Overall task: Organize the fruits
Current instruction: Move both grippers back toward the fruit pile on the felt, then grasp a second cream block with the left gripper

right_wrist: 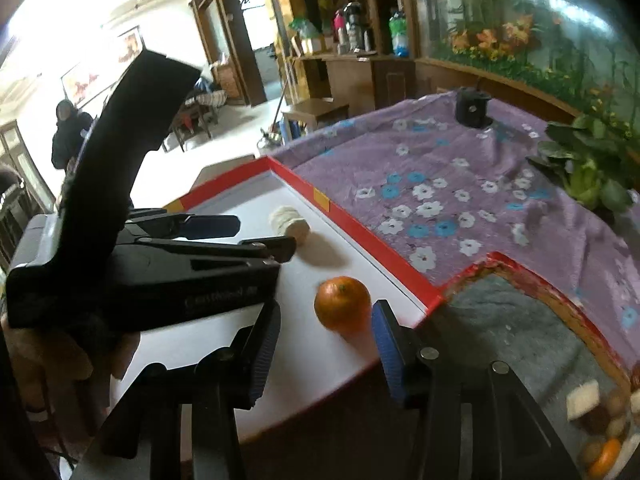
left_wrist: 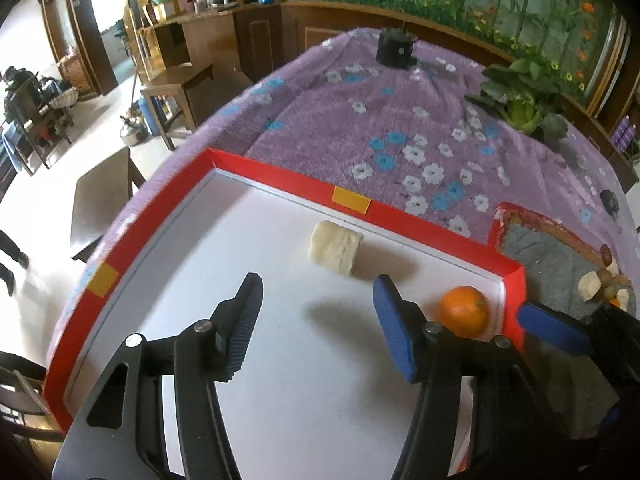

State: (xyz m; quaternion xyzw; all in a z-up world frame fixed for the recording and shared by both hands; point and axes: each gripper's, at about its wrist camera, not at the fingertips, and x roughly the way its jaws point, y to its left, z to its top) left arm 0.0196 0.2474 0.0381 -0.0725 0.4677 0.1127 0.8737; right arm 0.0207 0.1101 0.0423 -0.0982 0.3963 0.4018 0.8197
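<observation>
The left claw (left_wrist: 316, 304) hangs parted and empty over a red-rimmed white tray (left_wrist: 280, 176) holding an orange (left_wrist: 465, 311) and a pale peeled chunk (left_wrist: 334, 247).

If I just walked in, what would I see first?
Probably the bright orange sitting in the white tray with red edges, near its right corner. A pale peeled fruit chunk lies further back by the tray's far wall. Both the left gripper and right gripper hang open above the tray, holding nothing.

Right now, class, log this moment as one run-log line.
left gripper: open, empty | right gripper: open | orange: in tray | pale piece: in tray
</observation>
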